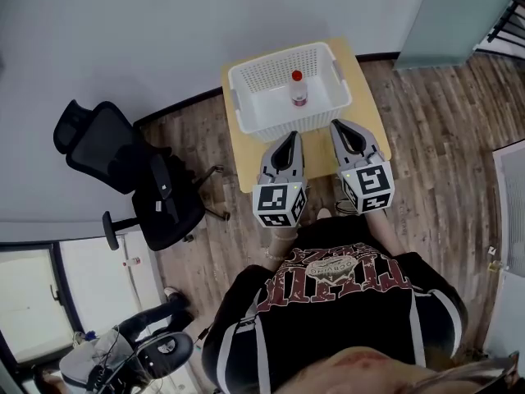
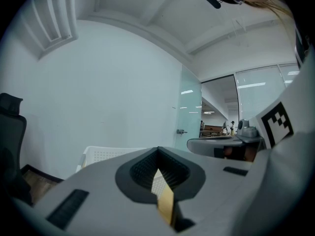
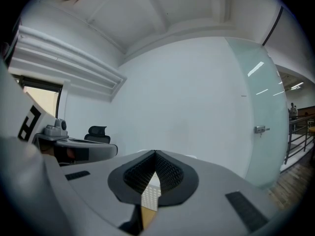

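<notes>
A white perforated basket [image 1: 246, 76] stands on a small light-wood table [image 1: 366, 89]. Inside it a small clear bottle with a red cap [image 1: 298, 89] stands upright. My left gripper [image 1: 288, 139] and right gripper [image 1: 340, 127] are held side by side over the table's near edge, just short of the basket and pointing at it. Both are shut with nothing between the jaws. In the left gripper view the left gripper [image 2: 157, 149] has its tips meeting, with the basket [image 2: 106, 154] beyond. The right gripper [image 3: 155, 153] shows the same in its own view.
A black office chair [image 1: 139, 171] stands left of the table on the wood floor. A white wall runs behind the table, with a frosted glass door [image 1: 447, 15] at the back right. Another wheeled chair base [image 1: 156, 351] sits at the lower left.
</notes>
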